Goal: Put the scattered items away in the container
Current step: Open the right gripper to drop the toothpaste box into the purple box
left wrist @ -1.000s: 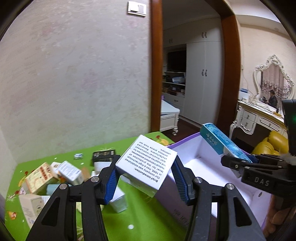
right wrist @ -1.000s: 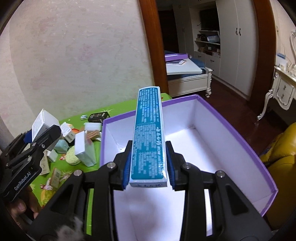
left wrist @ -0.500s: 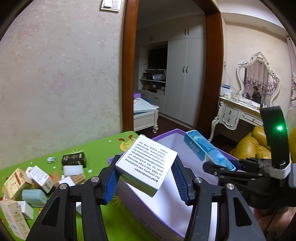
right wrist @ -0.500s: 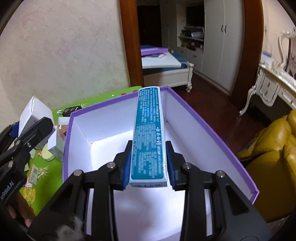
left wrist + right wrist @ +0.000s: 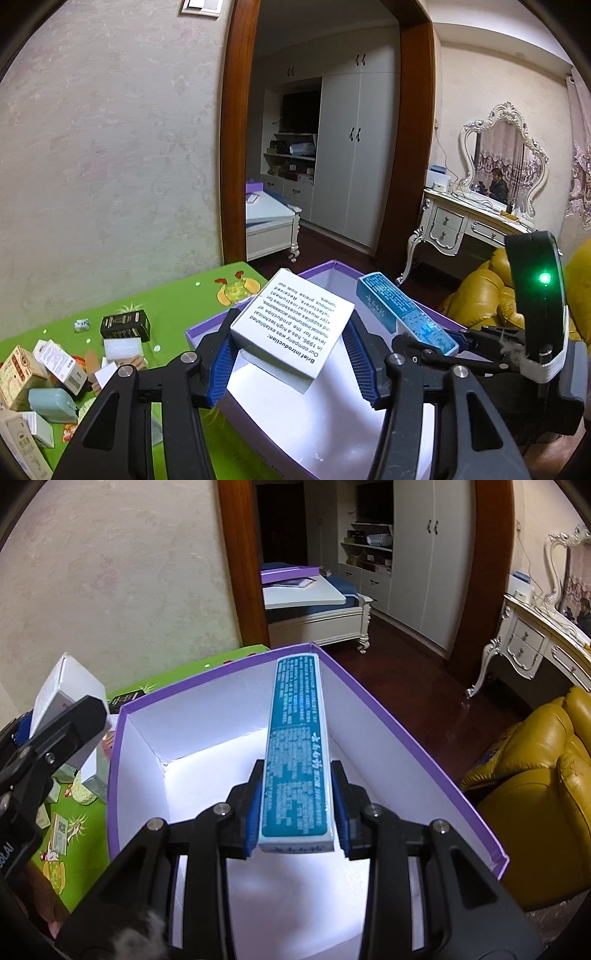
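Left gripper point(image 5: 291, 354) is clamping a white printed box point(image 5: 293, 328), blue pads pressing on both sides; box is tilting, print facing up, hanging over the near-left corner of the purple container point(image 5: 207, 330). Right gripper point(image 5: 297, 808) is gripping a long teal carton point(image 5: 297, 746) at its near end, pads tight on both long sides, carton pointing forward and level over the container's open interior point(image 5: 258, 878).

Left wrist view: right gripper point(image 5: 424, 341) is showing in from the right, with the teal carton point(image 5: 402, 314) sticking out diagonally above the container's far side. A green LED point(image 5: 545, 277) is glowing on the right unit's housing.

Right wrist view: left gripper's black finger point(image 5: 62, 731) is sitting at the left edge, just outside the container's left wall, with the white box point(image 5: 66, 686) above it.

Container is sitting on the green table point(image 5: 177, 306), white inside, purple rim; visible floor is showing nothing in it, part hidden by the grippers.

Scattered items are lying on the table left of the container: black box point(image 5: 125, 325), white foam block point(image 5: 123, 347), pale teal box point(image 5: 51, 404), several small printed cartons point(image 5: 61, 363), all clustered close together, some touching. Yellow armchair point(image 5: 539, 775) is standing just beside the container's right side.
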`<action>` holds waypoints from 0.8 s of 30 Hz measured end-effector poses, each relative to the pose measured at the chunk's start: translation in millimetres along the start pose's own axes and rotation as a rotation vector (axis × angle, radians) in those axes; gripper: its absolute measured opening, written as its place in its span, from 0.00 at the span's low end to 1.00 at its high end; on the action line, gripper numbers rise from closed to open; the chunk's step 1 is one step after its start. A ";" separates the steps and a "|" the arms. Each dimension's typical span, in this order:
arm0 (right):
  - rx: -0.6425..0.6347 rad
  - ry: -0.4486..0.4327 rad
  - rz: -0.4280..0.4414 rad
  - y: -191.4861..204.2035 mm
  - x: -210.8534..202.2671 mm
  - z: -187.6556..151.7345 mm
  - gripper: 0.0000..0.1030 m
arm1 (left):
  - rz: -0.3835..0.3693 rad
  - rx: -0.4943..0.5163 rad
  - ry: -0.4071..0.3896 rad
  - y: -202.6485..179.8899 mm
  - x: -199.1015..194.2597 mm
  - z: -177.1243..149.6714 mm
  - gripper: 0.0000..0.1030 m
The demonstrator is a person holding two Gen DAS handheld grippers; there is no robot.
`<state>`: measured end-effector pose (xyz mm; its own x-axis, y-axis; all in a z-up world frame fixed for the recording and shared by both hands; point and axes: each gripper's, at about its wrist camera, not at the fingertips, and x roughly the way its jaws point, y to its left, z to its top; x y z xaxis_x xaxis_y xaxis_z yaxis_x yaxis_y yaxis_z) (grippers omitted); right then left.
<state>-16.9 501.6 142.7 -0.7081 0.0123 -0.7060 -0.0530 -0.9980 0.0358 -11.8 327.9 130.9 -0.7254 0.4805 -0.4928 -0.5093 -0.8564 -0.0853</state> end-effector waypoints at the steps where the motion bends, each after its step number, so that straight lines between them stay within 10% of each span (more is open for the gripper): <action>1: -0.004 0.000 0.000 0.4 -0.2 0.0 0.35 | -0.004 -0.005 0.009 0.6 1.2 -0.1 0.55; 9: -0.003 -0.004 0.001 2.2 -2.3 -1.2 0.57 | 0.008 -0.029 0.018 3.7 -0.6 -3.5 0.68; 24: -0.007 -0.007 -0.009 9.3 -0.7 -3.6 0.65 | 0.020 -0.026 0.011 1.1 -12.3 -7.7 0.68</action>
<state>-14.4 492.1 140.9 -0.7122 0.0219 -0.7017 -0.0549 -0.9982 0.0245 0.1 319.6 130.2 -0.7299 0.4613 -0.5045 -0.4825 -0.8704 -0.0978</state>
